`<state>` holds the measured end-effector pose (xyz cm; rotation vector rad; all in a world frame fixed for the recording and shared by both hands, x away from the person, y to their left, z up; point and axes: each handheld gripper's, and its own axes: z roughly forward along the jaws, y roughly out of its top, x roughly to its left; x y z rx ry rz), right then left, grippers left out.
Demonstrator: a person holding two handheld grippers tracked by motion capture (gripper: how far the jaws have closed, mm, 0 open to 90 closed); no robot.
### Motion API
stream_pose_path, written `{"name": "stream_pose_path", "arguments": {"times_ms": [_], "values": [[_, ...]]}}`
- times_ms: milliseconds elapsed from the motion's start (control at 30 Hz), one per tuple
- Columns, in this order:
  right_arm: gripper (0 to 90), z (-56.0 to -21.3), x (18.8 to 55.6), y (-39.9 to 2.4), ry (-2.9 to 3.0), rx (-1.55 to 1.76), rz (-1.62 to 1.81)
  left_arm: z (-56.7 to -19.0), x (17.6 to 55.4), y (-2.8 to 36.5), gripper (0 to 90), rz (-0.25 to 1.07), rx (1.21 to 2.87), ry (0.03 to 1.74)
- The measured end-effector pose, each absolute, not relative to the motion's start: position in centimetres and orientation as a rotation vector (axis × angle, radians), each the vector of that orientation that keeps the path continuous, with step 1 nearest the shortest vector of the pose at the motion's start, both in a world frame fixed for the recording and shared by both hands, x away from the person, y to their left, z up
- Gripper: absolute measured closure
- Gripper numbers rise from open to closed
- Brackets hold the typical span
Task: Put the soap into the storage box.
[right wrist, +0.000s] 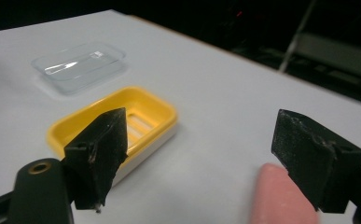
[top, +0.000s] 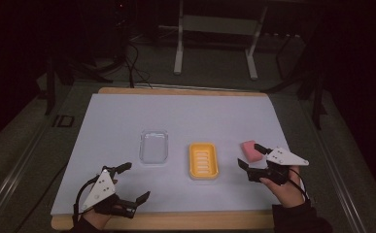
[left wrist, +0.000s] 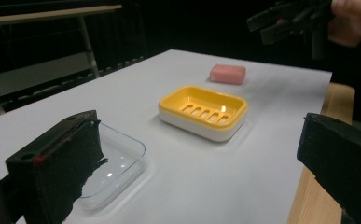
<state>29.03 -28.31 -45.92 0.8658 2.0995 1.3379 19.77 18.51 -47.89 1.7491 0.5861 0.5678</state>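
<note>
Right gripper is seen from the high view held wide open and empty above the white sheet, its far jaw just beside the pink soap and its near jaw toward the yellow soap dish. Bare sheet is left behind the soap and toward the right edge. Left gripper is held open and empty near the front edge, with the clear lid ahead of it.

From the left gripper view, the dish is shown between the lid and the soap, all apart, with the wooden table edge beyond.

From the right gripper view, the soap is caught, blurred, low beside the right-hand jaw, untouched, and the dish behind the other jaw.
</note>
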Motion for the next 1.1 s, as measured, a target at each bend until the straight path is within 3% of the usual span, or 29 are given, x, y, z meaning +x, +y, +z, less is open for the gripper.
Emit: {"name": "stream_pose_path", "arguments": {"times_ms": [433,1100], "values": [[23.8,-45.6,29.6,-28.5,2.334,0.888,1.23,-47.9,20.4,18.8,0.6,0.56,1.729,0.599],[24.1,-46.8,29.8,-29.2,2.732,1.182,0.576,-47.9,20.2,18.6,0.6,0.548,1.748,0.573]]}}
